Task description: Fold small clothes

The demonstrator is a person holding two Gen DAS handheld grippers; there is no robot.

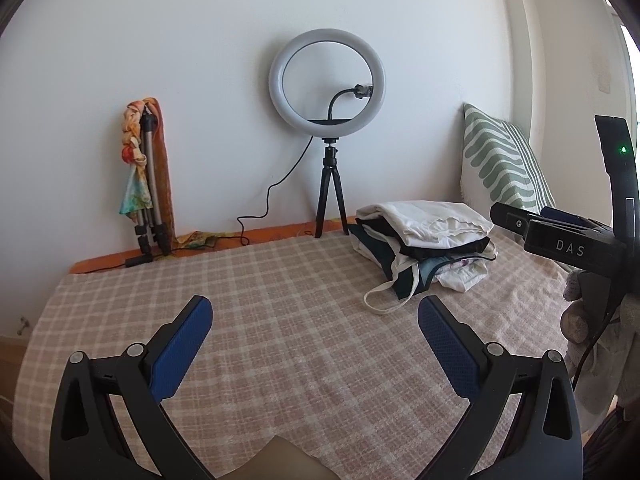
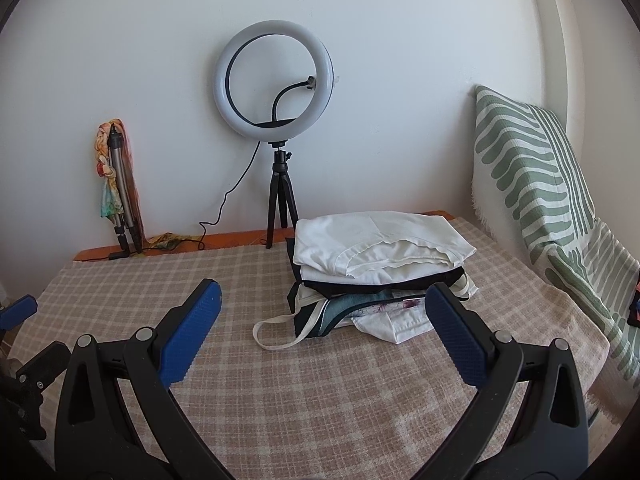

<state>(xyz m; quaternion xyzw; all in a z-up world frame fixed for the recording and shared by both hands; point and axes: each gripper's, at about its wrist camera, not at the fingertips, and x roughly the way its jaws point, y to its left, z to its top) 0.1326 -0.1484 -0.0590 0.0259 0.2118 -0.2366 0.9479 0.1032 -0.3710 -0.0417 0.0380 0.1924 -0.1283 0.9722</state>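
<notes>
Hovering, both grippers spread wide, empty: left gripper (image 1: 314, 316), right gripper (image 2: 324, 304). Best pinch top white garment (image 2: 372, 244) off clothes stack (image 2: 376, 280), lift clear.

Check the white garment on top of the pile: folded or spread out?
Folded. The white garment lies doubled over in layers, squared atop the clothes pile, not flat on the checked cloth. Neither gripper touches it.

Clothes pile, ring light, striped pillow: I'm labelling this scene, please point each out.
clothes pile (image 2: 372, 248), right wrist view, on the white top garment.
ring light (image 2: 274, 80), right wrist view, on its white rim.
striped pillow (image 1: 496, 160), left wrist view, on its front face.
</notes>
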